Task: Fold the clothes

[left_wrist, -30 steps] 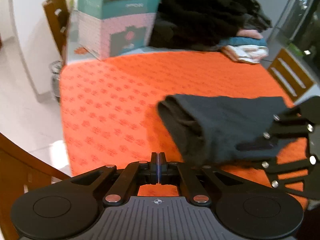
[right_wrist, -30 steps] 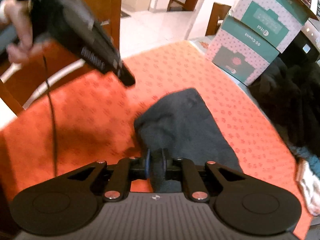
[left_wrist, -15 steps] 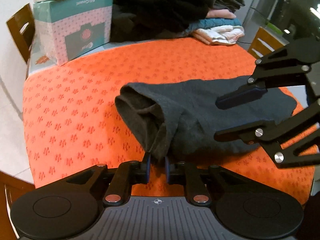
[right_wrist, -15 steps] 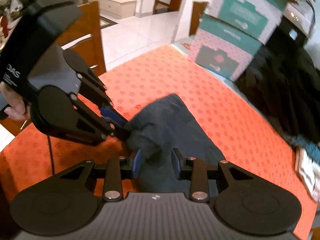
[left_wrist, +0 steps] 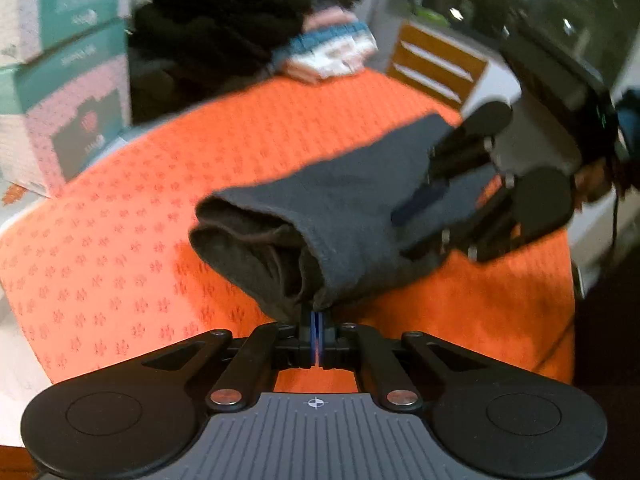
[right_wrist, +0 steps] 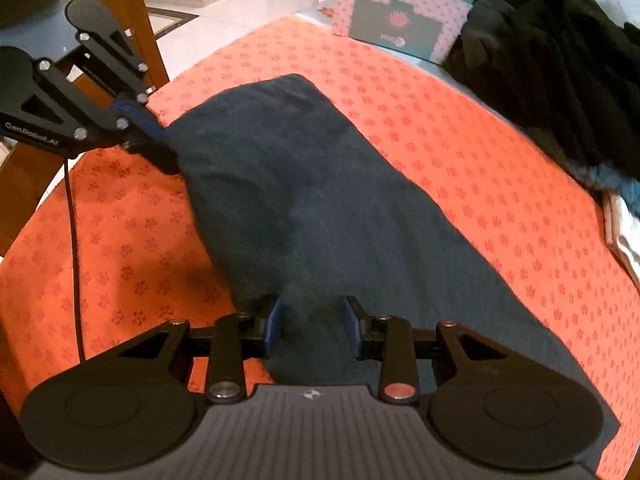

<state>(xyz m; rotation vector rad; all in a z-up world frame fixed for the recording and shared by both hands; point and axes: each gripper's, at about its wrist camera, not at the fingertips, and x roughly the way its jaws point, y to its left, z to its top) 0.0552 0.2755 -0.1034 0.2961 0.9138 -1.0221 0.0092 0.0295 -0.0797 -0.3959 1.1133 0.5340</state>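
Flanking the dark garment [right_wrist: 320, 200]: boxes [right_wrist: 400, 20], clothes pile [right_wrist: 560, 80].

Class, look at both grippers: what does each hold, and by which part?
The left gripper pinches the dark grey garment at its near corner edge. The right gripper stands open over the garment's other end, gripping nothing.

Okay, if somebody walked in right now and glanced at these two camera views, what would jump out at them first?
The bright orange tablecloth, and the dark grey garment lying along its middle. The left gripper is shut on the garment's near corner, while the right gripper stands open over its other end. Behind, at the table's far edge, sit a heap of dark clothes and pink and teal boxes.
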